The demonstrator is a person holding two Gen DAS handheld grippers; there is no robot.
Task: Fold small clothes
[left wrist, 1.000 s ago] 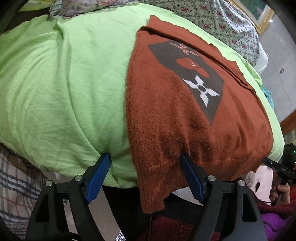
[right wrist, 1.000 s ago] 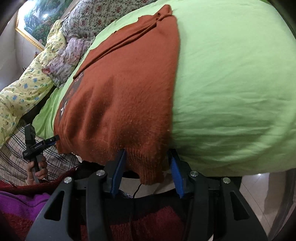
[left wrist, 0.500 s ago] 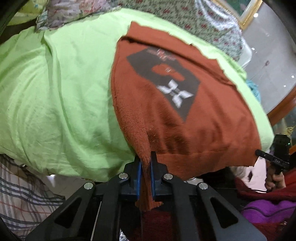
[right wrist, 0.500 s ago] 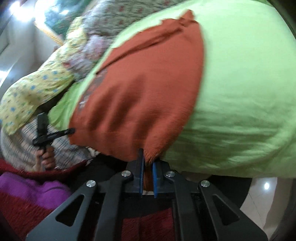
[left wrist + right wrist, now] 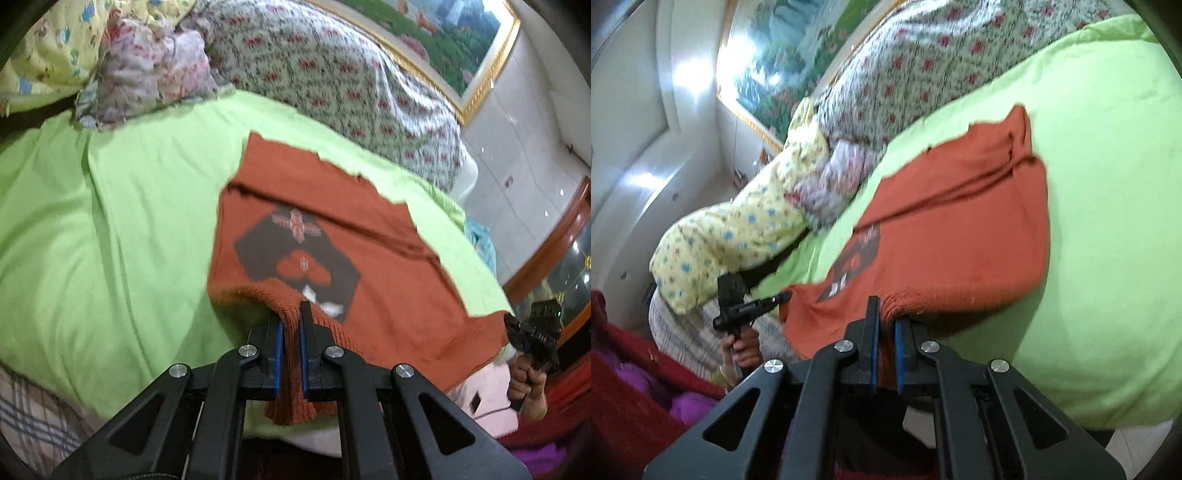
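Observation:
A rust-orange knitted sweater with a dark patterned patch lies spread on a lime-green sheet. My left gripper is shut on the sweater's ribbed hem at its left bottom corner, and the hem is lifted off the sheet. In the right wrist view the same sweater shows, and my right gripper is shut on the hem at the other bottom corner, also raised. Each gripper shows small in the other's view, held by a hand: the right gripper and the left gripper.
Floral and yellow patterned quilts are piled at the far side of the bed. A framed picture hangs on the wall behind. A checked cloth hangs at the bed's near edge. Red and purple fabric lies near me.
Both grippers went from open around the hem to shut on it. They have since risen, lifting the bottom edge of the sweater off the sheet and over its lower part.

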